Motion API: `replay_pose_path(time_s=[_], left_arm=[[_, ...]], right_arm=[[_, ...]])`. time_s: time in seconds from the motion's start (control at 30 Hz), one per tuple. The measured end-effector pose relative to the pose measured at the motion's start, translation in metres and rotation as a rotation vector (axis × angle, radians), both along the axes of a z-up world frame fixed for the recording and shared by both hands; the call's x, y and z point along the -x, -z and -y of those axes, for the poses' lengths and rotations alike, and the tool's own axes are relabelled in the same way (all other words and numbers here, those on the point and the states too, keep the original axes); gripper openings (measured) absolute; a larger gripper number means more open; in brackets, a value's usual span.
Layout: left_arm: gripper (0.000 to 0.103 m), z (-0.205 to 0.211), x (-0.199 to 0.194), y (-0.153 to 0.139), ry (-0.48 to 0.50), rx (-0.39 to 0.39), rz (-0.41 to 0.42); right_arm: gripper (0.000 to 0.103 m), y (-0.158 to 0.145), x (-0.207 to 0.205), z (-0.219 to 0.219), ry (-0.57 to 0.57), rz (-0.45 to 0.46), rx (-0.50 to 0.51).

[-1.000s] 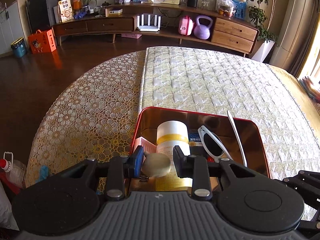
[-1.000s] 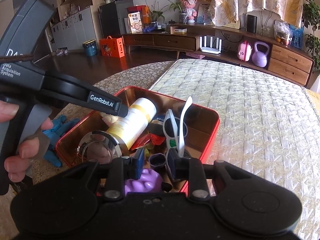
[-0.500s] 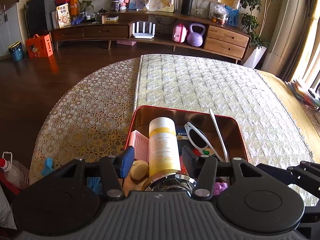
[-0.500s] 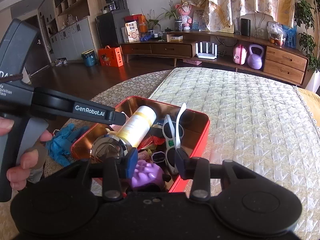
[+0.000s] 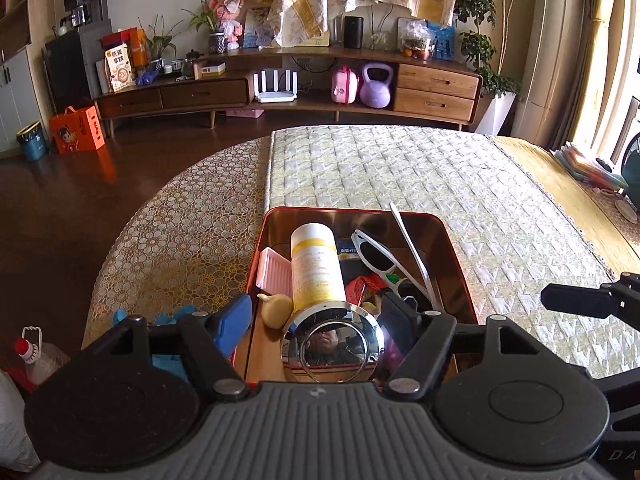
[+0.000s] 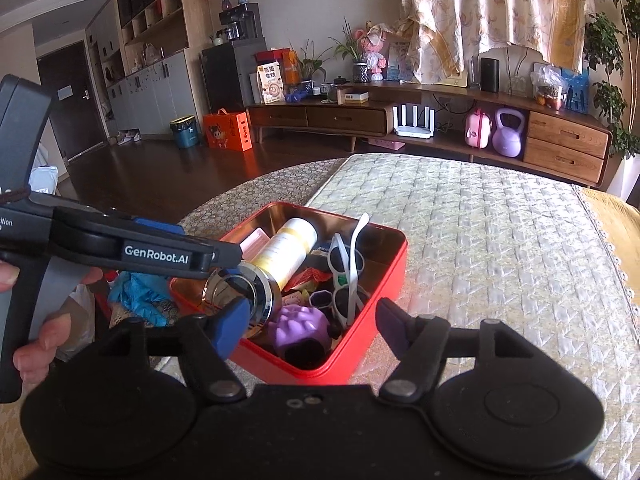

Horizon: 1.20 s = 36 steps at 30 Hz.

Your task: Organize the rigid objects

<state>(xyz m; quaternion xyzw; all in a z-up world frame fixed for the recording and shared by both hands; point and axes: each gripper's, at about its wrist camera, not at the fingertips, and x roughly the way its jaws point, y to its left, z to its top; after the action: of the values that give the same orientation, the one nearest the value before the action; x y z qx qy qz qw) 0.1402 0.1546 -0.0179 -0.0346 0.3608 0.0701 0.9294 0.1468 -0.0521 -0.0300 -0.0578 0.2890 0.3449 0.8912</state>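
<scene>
A red tin box (image 5: 452, 248) (image 6: 386, 276) sits on the quilted table cover. It holds a white bottle (image 5: 316, 264) (image 6: 290, 246) with a yellow band and chrome cap, white sunglasses (image 5: 374, 250) (image 6: 346, 268), a pink dish (image 5: 274, 272), a pale beige lump (image 5: 276, 308) and a purple toy (image 6: 300, 326). My left gripper (image 5: 318, 318) hovers over the box's near end, its jaws opening, and its pads touch nothing. My right gripper (image 6: 310, 324) hangs above the box's near corner over the purple toy, its jaws also opening and holding nothing.
Blue gloves (image 5: 176, 316) (image 6: 138, 294) lie off the box's left side at the table edge. A person's hand (image 6: 40, 340) holds the left gripper's handle. A plastic bottle (image 5: 34, 358) stands on the floor. The quilted mat (image 5: 400, 168) stretches beyond the box.
Both grippers have drawn back and up from the box with jaws widening. The beige lump and the purple toy, earlier between the jaws, now lie in the box.
</scene>
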Motion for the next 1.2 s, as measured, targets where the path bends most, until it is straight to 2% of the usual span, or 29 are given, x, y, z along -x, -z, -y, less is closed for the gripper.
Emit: replay_pose_path(time_s=[0.13,0.2,0.3,0.47,0.63,1.0,1.2], left_arm=[[0.077,0.002,0.013,-0.002,0.008,-0.003,0.02],[0.081,0.003,0.019,-0.003,0.007,0.0,0.029],[0.082,0.004,0.026,-0.002,0.011,0.023,0.042],[0.087,0.007,0.035,0.003,0.024,0.055,0.04],[0.1,0.017,0.046,0.006,0.032,0.05,0.054],[0.1,0.035,0.065,0.005,0.016,0.02,0.071],[0.1,0.039,0.072,0.004,0.005,0.029,0.079]], right_arm=[[0.088,-0.005,0.01,0.01,0.002,0.029,-0.017],[0.095,-0.007,0.012,0.016,0.004,0.033,-0.035],[0.102,-0.009,0.015,0.023,0.015,0.037,-0.055],[0.103,-0.011,0.016,0.034,0.047,0.017,-0.103],[0.103,-0.007,0.019,0.041,0.082,0.013,-0.12],[0.103,0.002,0.031,0.053,0.124,-0.011,-0.119],[0.103,0.002,0.036,0.056,0.126,-0.003,-0.119]])
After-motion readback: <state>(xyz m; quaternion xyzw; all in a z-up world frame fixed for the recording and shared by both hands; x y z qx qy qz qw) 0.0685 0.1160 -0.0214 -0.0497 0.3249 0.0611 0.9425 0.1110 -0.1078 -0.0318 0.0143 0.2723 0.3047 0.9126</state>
